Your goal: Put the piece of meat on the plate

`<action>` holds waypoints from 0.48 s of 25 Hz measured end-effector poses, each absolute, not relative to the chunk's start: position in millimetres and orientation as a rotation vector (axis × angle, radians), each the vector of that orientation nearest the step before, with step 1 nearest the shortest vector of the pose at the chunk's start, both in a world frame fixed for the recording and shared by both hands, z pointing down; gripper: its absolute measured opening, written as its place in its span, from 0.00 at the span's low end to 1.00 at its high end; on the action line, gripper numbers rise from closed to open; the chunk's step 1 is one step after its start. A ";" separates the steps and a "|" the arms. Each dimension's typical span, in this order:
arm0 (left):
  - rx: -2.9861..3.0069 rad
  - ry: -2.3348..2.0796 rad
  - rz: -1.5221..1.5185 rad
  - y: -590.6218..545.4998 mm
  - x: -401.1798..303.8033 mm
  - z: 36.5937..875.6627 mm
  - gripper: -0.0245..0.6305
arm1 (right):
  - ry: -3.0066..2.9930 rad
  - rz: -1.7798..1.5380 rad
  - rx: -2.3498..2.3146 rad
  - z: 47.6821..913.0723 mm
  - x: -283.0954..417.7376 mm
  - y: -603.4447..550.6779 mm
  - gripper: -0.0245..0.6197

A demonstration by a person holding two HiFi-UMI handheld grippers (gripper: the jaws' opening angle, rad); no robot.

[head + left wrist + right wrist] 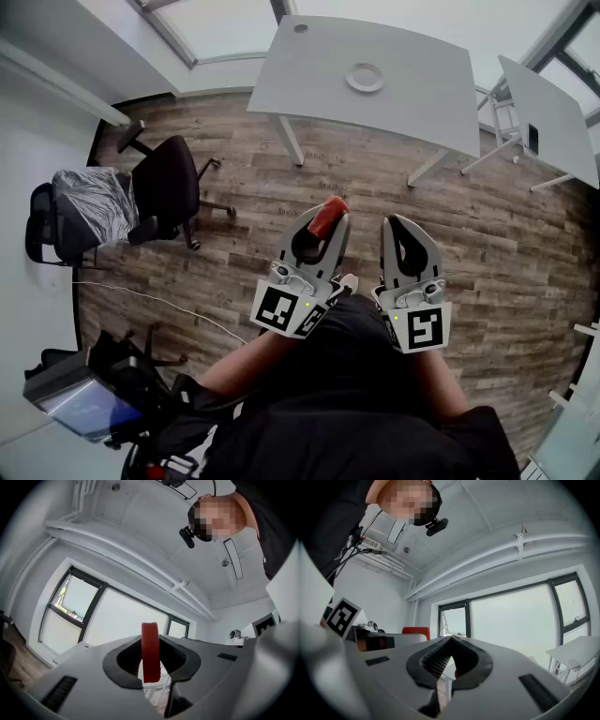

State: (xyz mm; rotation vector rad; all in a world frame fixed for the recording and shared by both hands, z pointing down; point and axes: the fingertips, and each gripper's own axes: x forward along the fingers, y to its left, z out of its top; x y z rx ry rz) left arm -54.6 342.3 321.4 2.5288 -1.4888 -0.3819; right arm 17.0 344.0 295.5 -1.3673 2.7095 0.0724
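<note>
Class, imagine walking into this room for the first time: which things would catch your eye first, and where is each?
The flat red piece of meat stands out first, pinched in the jaws of the left gripper at the centre of the head view. Next comes the round white plate on the white table ahead, across the wooden floor. The right gripper, beside the left, is shut and empty.

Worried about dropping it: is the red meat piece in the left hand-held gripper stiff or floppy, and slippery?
Probably stiff: the piece of meat stands straight in the left hand-held gripper, no droop. Its smooth faces might slip if the squeeze loosens.
</note>
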 end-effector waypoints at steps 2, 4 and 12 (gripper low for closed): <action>2.540 -1.501 -0.371 344.3 -53.3 320.1 0.18 | 2.704 0.075 -1.361 293.2 17.5 345.7 0.04; 2.549 -1.513 -0.368 346.7 -52.1 319.2 0.18 | 2.691 0.058 -1.358 292.0 21.0 347.7 0.04; 2.541 -1.540 -0.360 355.8 -59.5 328.1 0.18 | 2.720 -0.079 -1.367 311.8 27.7 346.4 0.04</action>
